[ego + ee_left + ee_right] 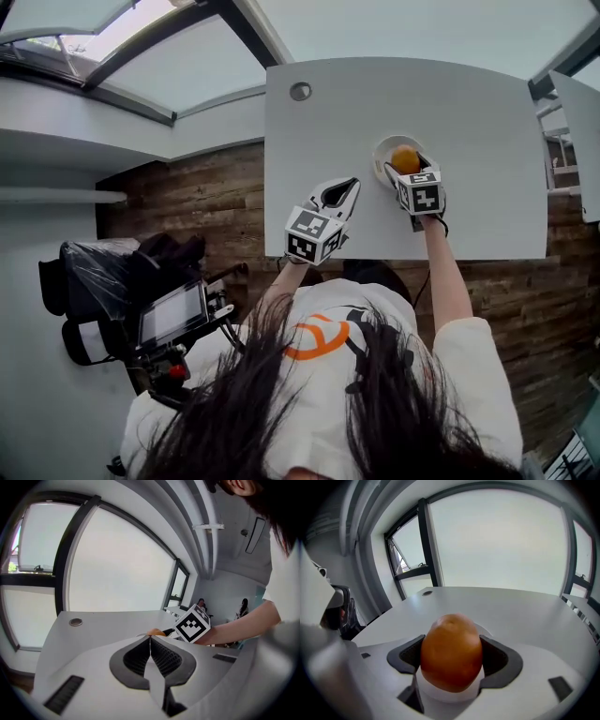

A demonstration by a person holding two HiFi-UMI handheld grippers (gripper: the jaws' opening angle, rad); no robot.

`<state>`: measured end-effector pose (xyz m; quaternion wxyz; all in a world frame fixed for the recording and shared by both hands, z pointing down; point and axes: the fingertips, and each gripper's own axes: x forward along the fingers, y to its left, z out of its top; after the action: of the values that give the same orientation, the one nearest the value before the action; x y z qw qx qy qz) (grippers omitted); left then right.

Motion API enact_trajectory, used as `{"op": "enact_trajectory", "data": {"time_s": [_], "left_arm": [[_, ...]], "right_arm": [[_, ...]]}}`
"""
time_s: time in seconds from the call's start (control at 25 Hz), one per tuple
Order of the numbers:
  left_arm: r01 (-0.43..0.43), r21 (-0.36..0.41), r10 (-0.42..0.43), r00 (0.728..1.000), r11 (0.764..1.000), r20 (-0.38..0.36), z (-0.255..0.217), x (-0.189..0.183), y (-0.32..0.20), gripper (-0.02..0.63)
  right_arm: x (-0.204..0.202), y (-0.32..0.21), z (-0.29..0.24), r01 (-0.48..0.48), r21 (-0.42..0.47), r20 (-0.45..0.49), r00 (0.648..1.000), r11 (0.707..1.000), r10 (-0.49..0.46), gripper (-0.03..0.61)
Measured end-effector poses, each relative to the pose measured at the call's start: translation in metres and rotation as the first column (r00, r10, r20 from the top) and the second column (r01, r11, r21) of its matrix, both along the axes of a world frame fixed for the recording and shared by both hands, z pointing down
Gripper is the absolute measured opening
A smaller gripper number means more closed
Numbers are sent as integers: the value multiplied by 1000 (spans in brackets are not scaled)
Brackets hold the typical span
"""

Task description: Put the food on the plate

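An orange fruit point(451, 651) sits between the jaws of my right gripper point(452, 656), which is shut on it. In the head view the orange fruit point(405, 158) is over the small white plate point(382, 151) on the white table point(469, 122), with the right gripper point(409, 173) just behind it. My left gripper point(341, 195) hovers left of the plate, jaws pressed together and holding nothing. From the left gripper view, the left gripper point(150, 639) is shut, and the fruit point(156, 632) and the right gripper's marker cube point(192, 623) show beyond it.
A round grommet hole point(300, 91) lies at the table's far left corner. Windows run behind the table. A black bag and camera gear point(141, 291) stand on the floor at the left. Another white table edge point(577, 141) is at the right.
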<state>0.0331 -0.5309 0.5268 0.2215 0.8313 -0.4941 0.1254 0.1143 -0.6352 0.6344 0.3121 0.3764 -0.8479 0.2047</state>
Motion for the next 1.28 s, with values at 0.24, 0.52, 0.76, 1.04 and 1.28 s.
{"op": "enact_trajectory", "data": {"time_s": [0.24,0.52,0.76,1.04,1.28], "left_arm": [[18,-11,-18,1000,1000,-2,0,-11,-4,6],[10,-13,-10,1000,1000,6,2,-10,-2,6],[-2,-6,2,1000,1000,5,2,-8,-2,6],[-11,21,11,1000,1000,-3,-4,-15,9,6],[-16,62,18,1000,998,-21,-23,-32,30,6]], "right_arm": [[-10,1,10,40,-7,-25,999,999,-40,367],[-10,3,13,57,-17,-31,998,998,-58,367],[-3,2,1,14,-16,4,1000,1000,-14,368],[6,14,-57,-116,74,138,985,990,105,368],[-12,62,-113,-160,99,286,950,982,126,367]]}}
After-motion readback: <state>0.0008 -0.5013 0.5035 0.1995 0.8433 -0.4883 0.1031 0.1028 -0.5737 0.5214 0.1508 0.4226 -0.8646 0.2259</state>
